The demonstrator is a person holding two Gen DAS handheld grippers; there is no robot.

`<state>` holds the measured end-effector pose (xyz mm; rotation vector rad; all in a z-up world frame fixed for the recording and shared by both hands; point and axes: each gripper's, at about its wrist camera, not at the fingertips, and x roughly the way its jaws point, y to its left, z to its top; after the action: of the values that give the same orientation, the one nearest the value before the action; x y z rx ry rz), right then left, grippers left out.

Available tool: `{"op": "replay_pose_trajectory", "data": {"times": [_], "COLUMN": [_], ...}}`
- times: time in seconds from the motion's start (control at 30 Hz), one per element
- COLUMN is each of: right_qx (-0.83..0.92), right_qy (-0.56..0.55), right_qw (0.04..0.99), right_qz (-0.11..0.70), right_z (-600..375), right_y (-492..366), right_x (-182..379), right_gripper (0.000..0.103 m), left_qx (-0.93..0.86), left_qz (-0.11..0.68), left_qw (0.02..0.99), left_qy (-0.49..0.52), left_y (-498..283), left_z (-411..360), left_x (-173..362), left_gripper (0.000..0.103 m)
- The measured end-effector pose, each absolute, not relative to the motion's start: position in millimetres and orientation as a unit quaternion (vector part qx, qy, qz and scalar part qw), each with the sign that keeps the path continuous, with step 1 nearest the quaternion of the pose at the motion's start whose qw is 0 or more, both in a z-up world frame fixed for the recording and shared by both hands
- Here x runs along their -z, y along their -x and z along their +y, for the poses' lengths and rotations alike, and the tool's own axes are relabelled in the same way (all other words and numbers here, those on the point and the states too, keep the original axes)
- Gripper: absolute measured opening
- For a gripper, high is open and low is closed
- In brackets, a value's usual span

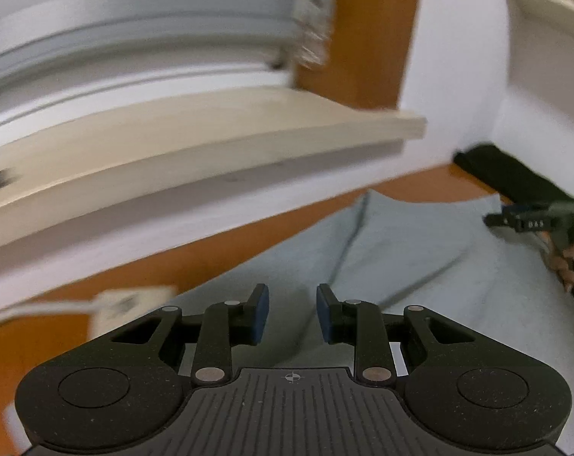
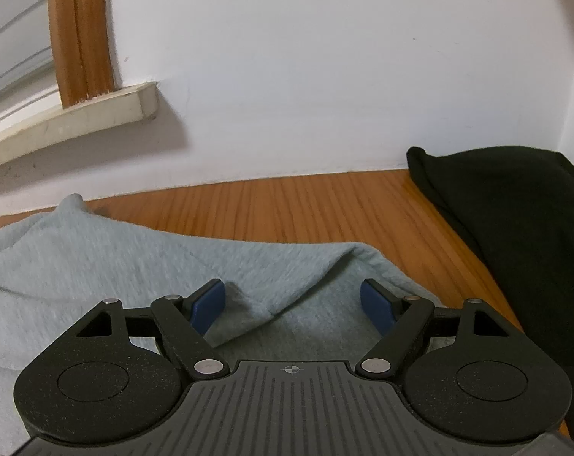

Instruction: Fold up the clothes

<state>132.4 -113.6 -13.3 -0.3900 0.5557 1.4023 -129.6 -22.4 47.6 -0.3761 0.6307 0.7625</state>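
The left gripper (image 1: 292, 313) hangs over the near part of a pale blue-grey garment (image 1: 401, 250), its blue pads (image 1: 259, 317) parted by a narrow gap with nothing clamped between them; this view is smeared by blur. The right gripper (image 2: 294, 304) sits low over the same garment (image 2: 135, 250), jaws spread wide and released, a raised fold of the cloth lying between the pads without being pinched. The garment is spread on an orange wooden table (image 2: 306, 205). Seen from the left wrist, the right gripper (image 1: 507, 220) and the hand (image 1: 568, 262) holding it are at the garment's right edge. A cream box (image 1: 127, 307) with a cable lies on the table left of the garment. Farther right, a black cloth (image 2: 515, 220) lies by the white wall (image 2: 325, 76). A cream sill (image 2: 70, 121) juts from the wall at upper left.
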Motion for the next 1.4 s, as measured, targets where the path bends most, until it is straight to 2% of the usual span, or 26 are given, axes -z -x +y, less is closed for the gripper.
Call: {"op": "replay_pose_trajectory", "data": {"times": [0.1,0.17,0.33,0.37,0.4,0.57,0.63,0.7,0.83,0.9,0.97,1.13,1.27,1.3,1.37,1.4], "right_qx": [-0.633,-0.634,-0.637,-0.638,-0.638,-0.638,-0.638,-0.637,-0.635,-0.634,-0.634,-0.634,-0.63,-0.63,-0.629,-0.628], "right_qy": [0.174,0.174,0.173,0.172,0.171,0.171,0.171,0.172,0.173,0.174,0.174,0.167,0.169,0.171,0.174,0.175], "right_qw": [0.711,0.71,0.707,0.707,0.707,0.707,0.707,0.707,0.709,0.709,0.71,0.71,0.713,0.713,0.713,0.713], "right_qz": [0.252,0.252,0.253,0.253,0.253,0.253,0.253,0.253,0.253,0.254,0.254,0.259,0.258,0.257,0.257,0.256], "right_z": [-114,-114,-114,-114,-114,-114,-114,-114,-115,-114,-114,-115,-115,-114,-114,-114], "right_y": [-133,-133,-133,-133,-133,-134,-134,-134,-134,-134,-134,-136,-134,-134,-133,-133], "right_x": [13,13,12,12,12,12,13,13,13,13,13,12,13,13,13,13], "right_gripper": [0.077,0.077,0.077,0.077,0.077,0.077,0.077,0.077,0.077,0.077,0.077,0.077,0.077,0.077,0.077,0.077], "left_qx": [-0.32,-0.304,-0.295,-0.293,-0.298,-0.328,-0.353,-0.361,-0.367,-0.378,-0.39,-0.407,-0.417,-0.42,-0.422,-0.424], "left_qz": [0.32,0.327,0.349,0.352,0.348,0.29,0.299,0.336,0.331,0.327,0.326,0.326,0.318,0.316,0.315,0.318], "left_qw": [0.872,0.874,0.873,0.874,0.876,0.894,0.883,0.867,0.864,0.86,0.855,0.845,0.84,0.839,0.837,0.835], "left_qy": [0.187,0.194,0.17,0.163,0.15,0.093,0.078,0.071,0.096,0.103,0.1,0.117,0.14,0.144,0.149,0.148], "left_y": [99,87,67,64,64,68,62,57,75,93,108,156,208,217,237,243], "left_z": [-10,-3,2,2,1,-2,2,8,12,12,8,-2,-8,-11,-16,-19], "left_x": [-36,-29,-18,-17,-21,-56,-59,-50,-40,-40,-40,-38,-38,-39,-39,-38], "left_gripper": [0.03,0.034,0.033,0.022,0.001,0.002,0.005,0.024,0.028,0.048,0.058,0.06,0.045,0.044,0.045,0.05]}}
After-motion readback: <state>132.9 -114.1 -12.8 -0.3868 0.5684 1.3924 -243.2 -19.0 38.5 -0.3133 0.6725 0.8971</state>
